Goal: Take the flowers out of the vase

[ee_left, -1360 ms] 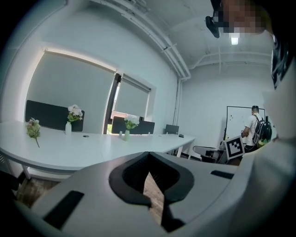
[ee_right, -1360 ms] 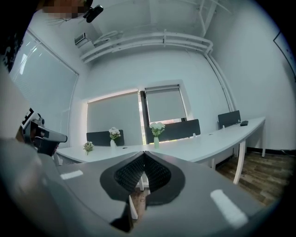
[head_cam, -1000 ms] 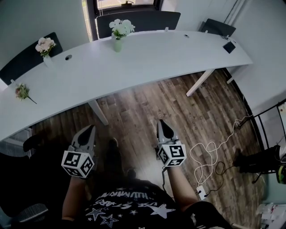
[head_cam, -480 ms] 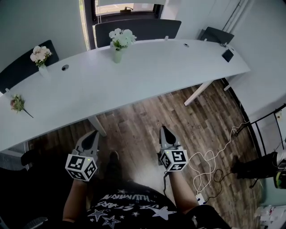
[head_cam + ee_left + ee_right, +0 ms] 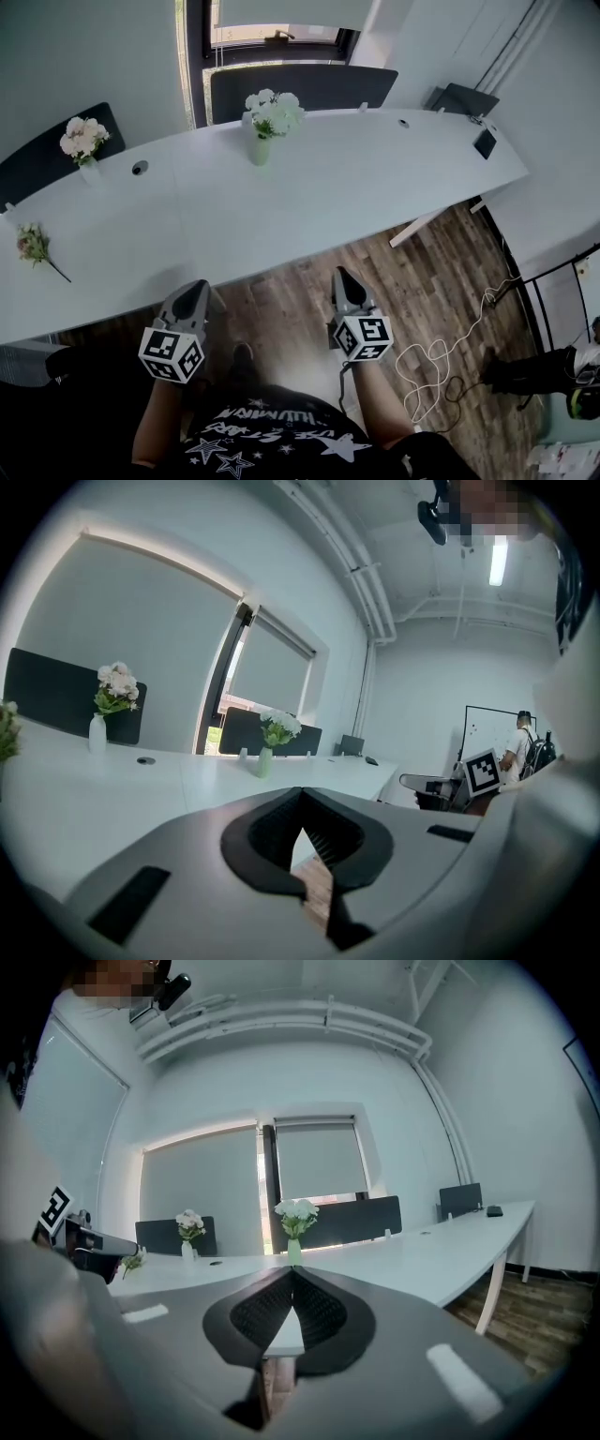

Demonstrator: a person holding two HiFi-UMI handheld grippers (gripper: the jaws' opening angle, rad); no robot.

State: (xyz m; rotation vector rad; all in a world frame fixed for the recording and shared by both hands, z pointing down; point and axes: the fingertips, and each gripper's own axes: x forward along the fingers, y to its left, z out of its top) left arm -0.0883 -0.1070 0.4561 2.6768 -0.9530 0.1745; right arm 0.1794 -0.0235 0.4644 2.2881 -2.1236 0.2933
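A pale green vase (image 5: 260, 150) with white flowers (image 5: 273, 111) stands at the far side of the long white table (image 5: 337, 187). It also shows far ahead in both gripper views, as the vase (image 5: 265, 761) and the vase (image 5: 294, 1251). My left gripper (image 5: 197, 289) and right gripper (image 5: 339, 277) hover over the wooden floor just short of the table's near edge, well away from the vase. Each is shut with nothing between its jaws, as the left gripper (image 5: 301, 791) and right gripper (image 5: 292, 1271) show. A second vase (image 5: 89, 171) with pink-white flowers (image 5: 82, 137) stands further left.
A loose flower sprig (image 5: 34, 246) lies at the table's left end. Dark chairs (image 5: 300, 89) line the far side. A dark device (image 5: 485, 143) lies on the table's right end. White cables (image 5: 439, 361) trail on the floor at right. A table leg (image 5: 429, 223) slants down.
Both grippers have moved forward toward the table, still shut. The table edge and the green vase now appear nearer in the head view.
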